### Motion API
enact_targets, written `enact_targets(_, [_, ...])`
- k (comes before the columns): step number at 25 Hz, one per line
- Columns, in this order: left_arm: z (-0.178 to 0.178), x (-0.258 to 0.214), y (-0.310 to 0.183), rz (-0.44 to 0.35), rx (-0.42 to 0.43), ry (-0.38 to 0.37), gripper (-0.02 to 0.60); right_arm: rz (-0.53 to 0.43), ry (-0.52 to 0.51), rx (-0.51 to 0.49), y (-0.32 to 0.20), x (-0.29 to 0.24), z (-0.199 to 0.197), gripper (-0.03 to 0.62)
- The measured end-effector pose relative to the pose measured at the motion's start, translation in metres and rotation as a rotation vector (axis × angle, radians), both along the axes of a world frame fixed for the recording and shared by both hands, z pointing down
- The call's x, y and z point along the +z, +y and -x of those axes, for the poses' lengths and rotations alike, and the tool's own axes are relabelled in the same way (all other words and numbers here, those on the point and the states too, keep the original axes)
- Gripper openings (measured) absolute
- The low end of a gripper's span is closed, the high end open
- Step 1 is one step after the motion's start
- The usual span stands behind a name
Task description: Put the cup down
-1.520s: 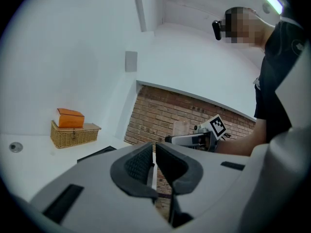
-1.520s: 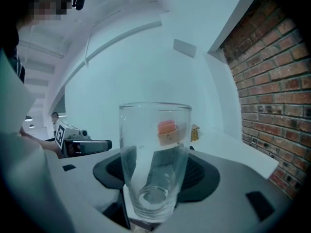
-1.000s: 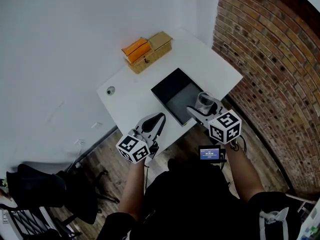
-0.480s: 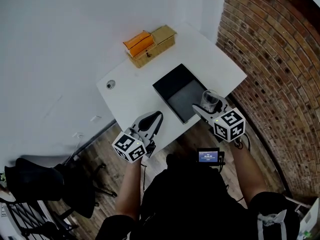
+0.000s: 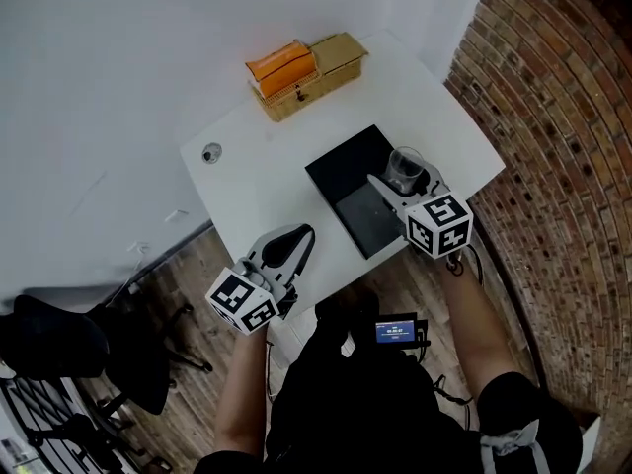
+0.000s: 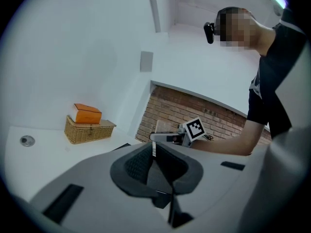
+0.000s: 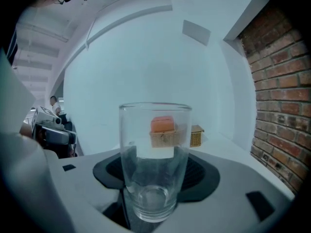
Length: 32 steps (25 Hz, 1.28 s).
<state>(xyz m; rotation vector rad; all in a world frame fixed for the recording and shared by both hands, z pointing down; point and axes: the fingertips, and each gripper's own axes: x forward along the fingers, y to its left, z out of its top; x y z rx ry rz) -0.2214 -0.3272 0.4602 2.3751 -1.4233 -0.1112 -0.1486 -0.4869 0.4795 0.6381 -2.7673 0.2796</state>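
Since a second ago, the right gripper (image 5: 399,178) has carried the cup (image 5: 404,169) further in over the table (image 5: 247,181), to the right edge of the black tray (image 5: 346,171). Its jaws stand partly apart, clamped on the single clear cup, which is upright with its long axis vertical, so the set-down spot lies straight below, probably on the tray. The left gripper (image 5: 299,235), closed and empty, hangs well apart at the table's near edge. Beyond are one tray, one basket (image 5: 308,89) and one orange box (image 5: 280,64).
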Motion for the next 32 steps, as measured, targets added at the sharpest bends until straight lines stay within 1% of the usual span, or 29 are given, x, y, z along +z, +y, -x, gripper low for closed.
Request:
enact_targets(6, [0.012,0.011,-0.003,0.037,-0.042,0.016,0.011,0.01,-0.007,-0.071,-0.014,0.019,0.058,0.276])
enact_targets(10, [0.02,0.018,-0.006,0.051,-0.068,0.024,0.011,-0.025,-0.008,-0.103,-0.016,0.032,0.09,0.276])
enact_targets(13, [0.026,0.023,-0.006,0.057,-0.083,0.027,0.011,-0.039,-0.006,-0.124,-0.014,0.041,0.106,0.276])
enact_targets(16, [0.03,0.028,-0.004,0.067,-0.099,0.041,0.011,-0.026,-0.012,-0.128,-0.012,0.05,0.114,0.276])
enact_targets(20, [0.037,0.031,-0.001,0.068,-0.117,0.056,0.011,-0.041,-0.029,-0.115,-0.012,0.052,0.12,0.276])
enact_targets(25, [0.04,0.032,0.001,0.071,-0.119,0.054,0.011,-0.137,-0.017,-0.12,-0.003,0.052,0.123,0.276])
enact_targets(29, [0.038,0.033,0.0,0.072,-0.105,0.054,0.011,-0.158,-0.039,-0.1,0.002,0.051,0.122,0.276])
enact_targets(32, [0.036,0.032,0.0,0.07,-0.096,0.048,0.011,-0.194,-0.055,-0.079,0.003,0.049,0.121,0.276])
